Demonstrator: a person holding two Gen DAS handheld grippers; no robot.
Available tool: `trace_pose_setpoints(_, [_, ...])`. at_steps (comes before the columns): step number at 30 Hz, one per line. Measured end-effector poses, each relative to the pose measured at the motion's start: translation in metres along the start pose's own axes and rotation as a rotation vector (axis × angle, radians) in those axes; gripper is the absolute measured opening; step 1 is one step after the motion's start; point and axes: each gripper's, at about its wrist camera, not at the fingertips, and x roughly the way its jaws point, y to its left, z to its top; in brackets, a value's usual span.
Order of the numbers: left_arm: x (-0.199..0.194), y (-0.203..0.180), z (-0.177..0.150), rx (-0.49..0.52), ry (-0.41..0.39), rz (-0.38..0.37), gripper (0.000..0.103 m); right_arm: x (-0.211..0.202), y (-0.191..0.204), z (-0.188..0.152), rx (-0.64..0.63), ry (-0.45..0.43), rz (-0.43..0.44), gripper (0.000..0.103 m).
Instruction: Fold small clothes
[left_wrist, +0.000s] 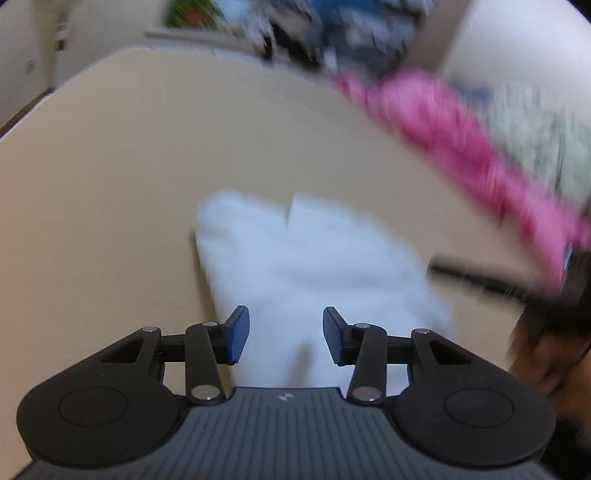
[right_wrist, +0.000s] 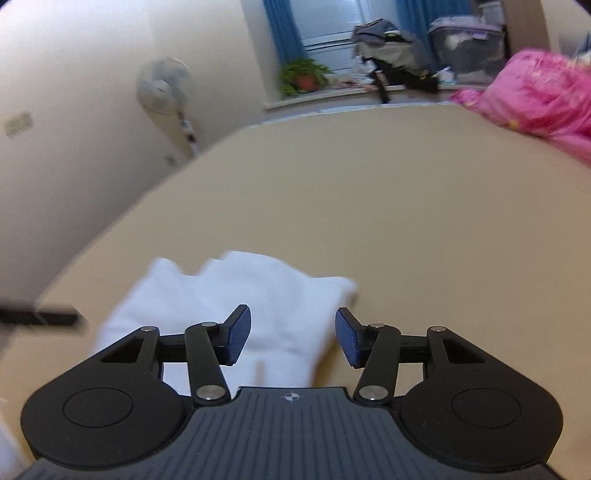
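A white garment (left_wrist: 303, 266), folded and blurred, lies low-centre on the tan surface (left_wrist: 147, 166). Left tool (left_wrist: 286, 338) and right tool (right_wrist: 293, 338) hover open, gripping nothing. Pink bedding (right_wrist: 535, 99) lies upper right.

Colour rundown: the small garment (left_wrist: 295, 266) is plain white, no print at all, lying on a flat tan-beige table (right_wrist: 369, 206). Both tools are black with a ribbed dark grey body, and the left tool (left_wrist: 286, 334) and right tool (right_wrist: 293, 336) each have dark blue textured pads. Far right there's a hot pink bundle of fabric (right_wrist: 535, 99) with little yellow specks. Walls are cream. At the far window, bright blue curtains (right_wrist: 284, 40), a green plant (right_wrist: 301, 75) in a reddish-orange pot, and a white fan (right_wrist: 162, 86) to the left.
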Motion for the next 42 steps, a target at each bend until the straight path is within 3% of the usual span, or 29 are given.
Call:
trace_pose_setpoints(2, [0.019, -0.003, -0.01, 0.034, 0.098, 0.086, 0.055, 0.009, -0.005, -0.005, 0.021, 0.091, 0.04, 0.053])
trace_pose_setpoints(4, [0.016, -0.002, -0.01, -0.002, 0.084, 0.078, 0.054, 0.022, -0.011, -0.013, -0.027, 0.221, -0.035, 0.056])
trace_pose_setpoints(6, [0.0, -0.006, -0.01, 0.023, 0.032, 0.073, 0.054, 0.012, -0.015, -0.015, -0.003, 0.196, -0.076, 0.057])
trace_pose_setpoints(9, [-0.013, -0.018, -0.016, 0.099, -0.003, 0.04, 0.054, -0.015, -0.002, -0.007, -0.044, 0.081, -0.005, 0.053])
trace_pose_setpoints(10, [-0.013, -0.018, -0.019, 0.114, 0.012, 0.031, 0.054, -0.017, 0.001, -0.01, -0.084, 0.087, -0.002, 0.053])
trace_pose_setpoints(12, [0.003, -0.018, -0.033, 0.152, 0.108, 0.071, 0.061, -0.002, -0.002, -0.026, -0.153, 0.211, -0.067, 0.056])
trace_pose_setpoints(13, [0.008, -0.019, -0.038, 0.161, 0.133, 0.1, 0.071, 0.004, -0.009, -0.035, -0.147, 0.261, -0.098, 0.066])
trace_pose_setpoints(15, [0.001, -0.026, -0.035, 0.156, 0.131, 0.139, 0.072, -0.005, -0.023, -0.031, -0.012, 0.266, -0.105, 0.066])
trace_pose_setpoints(16, [-0.011, -0.032, -0.032, 0.157, 0.108, 0.149, 0.071, -0.015, -0.023, -0.025, 0.018, 0.248, -0.112, 0.063])
trace_pose_setpoints(20, [-0.072, -0.06, -0.037, 0.17, -0.072, 0.201, 0.09, -0.078, -0.01, -0.018, -0.041, 0.106, -0.166, 0.064])
trace_pose_setpoints(24, [-0.117, -0.095, -0.06, 0.16, -0.145, 0.265, 0.101, -0.129, -0.003, -0.017, -0.017, 0.038, -0.143, 0.07])
trace_pose_setpoints(29, [-0.158, -0.137, -0.094, 0.125, -0.232, 0.317, 0.103, -0.186, 0.014, -0.038, -0.035, -0.035, -0.135, 0.081])
trace_pose_setpoints(34, [-0.162, -0.155, -0.13, 0.046, -0.255, 0.347, 0.103, -0.214, 0.028, -0.07, -0.051, -0.054, -0.155, 0.083])
trace_pose_setpoints(38, [-0.147, -0.153, -0.141, -0.005, -0.184, 0.391, 0.103, -0.207, 0.039, -0.079, -0.07, -0.039, -0.171, 0.083])
trace_pose_setpoints(42, [-0.14, -0.147, -0.14, -0.038, -0.178, 0.409, 0.103, -0.188, 0.047, -0.083, -0.1, -0.018, -0.174, 0.083])
